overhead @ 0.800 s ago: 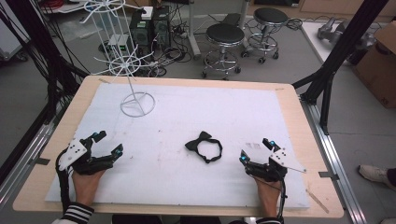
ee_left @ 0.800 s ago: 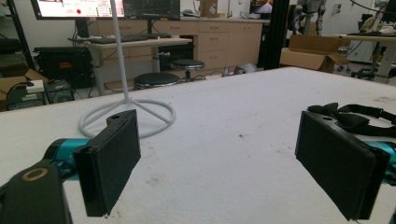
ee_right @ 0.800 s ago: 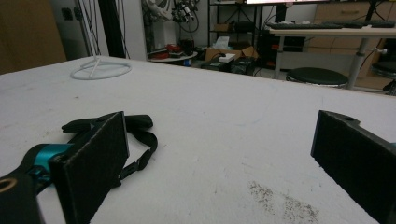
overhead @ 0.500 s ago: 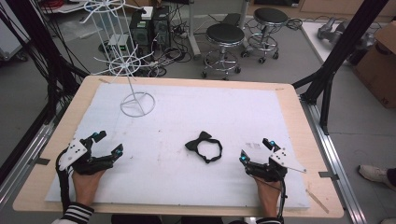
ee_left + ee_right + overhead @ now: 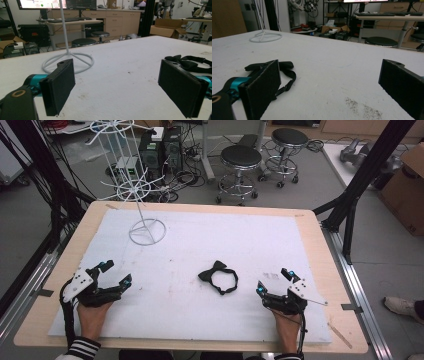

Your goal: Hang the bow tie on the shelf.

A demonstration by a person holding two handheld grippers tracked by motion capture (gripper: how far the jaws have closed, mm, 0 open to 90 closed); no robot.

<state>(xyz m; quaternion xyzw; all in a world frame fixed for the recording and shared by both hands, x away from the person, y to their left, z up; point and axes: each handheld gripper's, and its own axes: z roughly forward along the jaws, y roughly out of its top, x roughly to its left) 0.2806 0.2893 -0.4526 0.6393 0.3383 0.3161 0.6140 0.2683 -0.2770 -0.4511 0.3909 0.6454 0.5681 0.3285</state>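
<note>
Both your left gripper [image 5: 113, 275] and right gripper [image 5: 273, 281] sit spread and empty, bow tie [image 5: 218, 277] flat between them, nearer the right fingers; its thin strap, probably slack, could snag or slip if you pinch only that.

White wire rack [image 5: 135, 185] stands far left on surface [image 5: 310, 250]. Two black stools [image 5: 241, 157] on floor beyond far edge; cardboard box [image 5: 407, 190] far right.
</note>
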